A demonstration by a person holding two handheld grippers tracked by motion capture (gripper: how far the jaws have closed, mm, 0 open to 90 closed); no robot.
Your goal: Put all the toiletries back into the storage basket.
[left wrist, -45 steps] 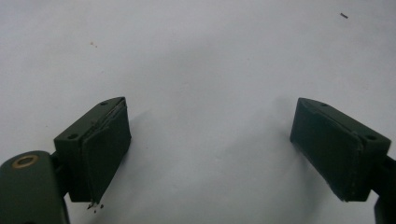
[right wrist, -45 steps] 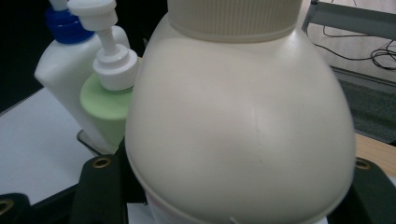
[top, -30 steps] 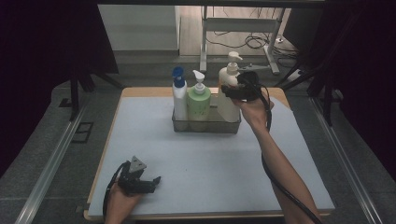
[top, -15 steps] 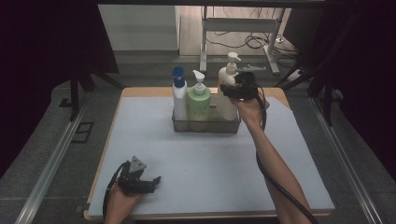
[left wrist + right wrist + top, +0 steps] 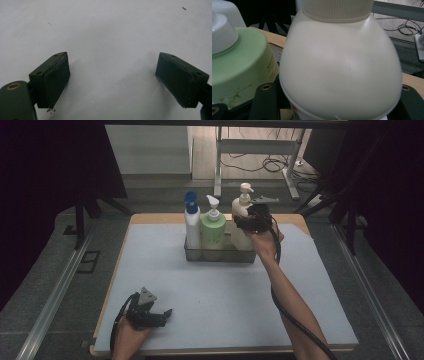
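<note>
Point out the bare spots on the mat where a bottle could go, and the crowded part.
Bare: the mat between the left tongs and the right forearm, and the strip left of the tray. Crowded: the tray, where the blue-capped, green and cream bottle stand with the right tongs.

Lab-like test bay: black curtains [image 5: 60, 165], floor cables [image 5: 260, 165], bare metal table frame [image 5: 257, 147].

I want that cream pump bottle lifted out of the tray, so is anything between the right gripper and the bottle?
Nothing visible. The right gripper is already at the cream bottle, one jaw on each side of its shoulder. The green bottle stands close beside it in the tray, not between them. Whether the jaws touch it cannot be told.
</note>
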